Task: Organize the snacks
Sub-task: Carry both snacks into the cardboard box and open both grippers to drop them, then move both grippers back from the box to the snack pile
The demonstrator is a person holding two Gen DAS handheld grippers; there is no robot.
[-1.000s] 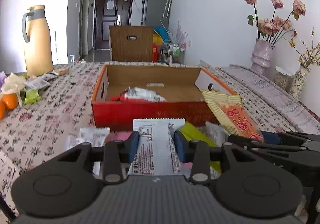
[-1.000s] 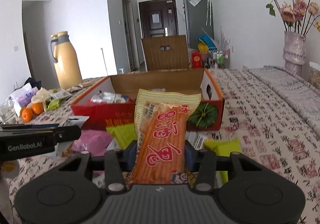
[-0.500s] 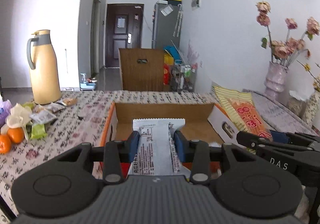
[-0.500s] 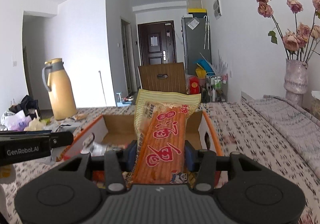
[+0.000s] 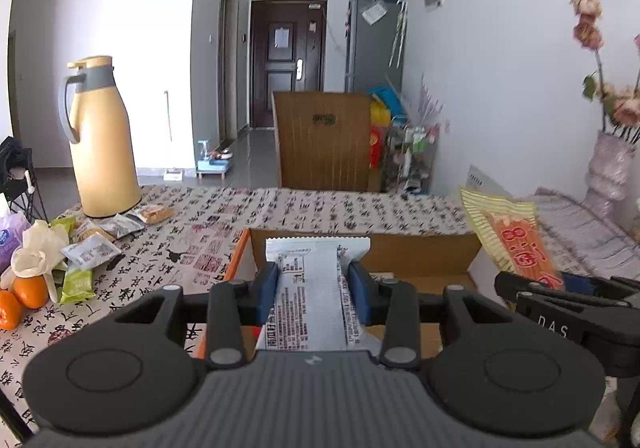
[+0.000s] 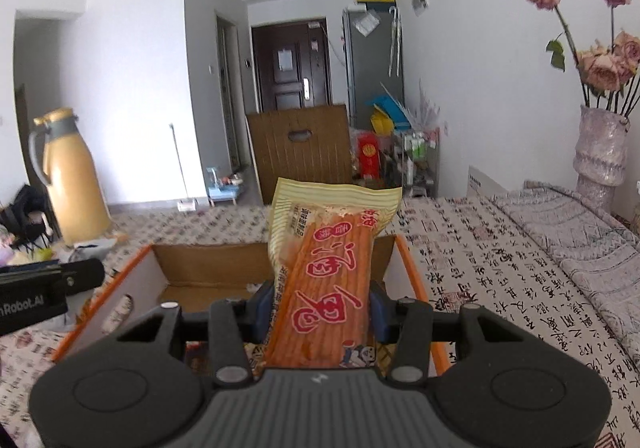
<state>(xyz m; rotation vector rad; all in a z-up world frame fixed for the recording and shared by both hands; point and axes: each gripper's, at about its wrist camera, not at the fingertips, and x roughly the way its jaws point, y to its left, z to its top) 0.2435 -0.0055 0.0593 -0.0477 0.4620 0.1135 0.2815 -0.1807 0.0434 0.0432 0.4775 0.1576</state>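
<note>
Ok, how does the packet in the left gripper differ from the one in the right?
The white packet is plain white with small black print; the orange packet is orange with big red characters and a yellow striped top. The white packet's top edge is a straight crimp, while the orange packet's top flares wide and wavy. Both stand upright, each clamped between blue pads, white in the left gripper, orange in the right gripper, above the open box.
</note>
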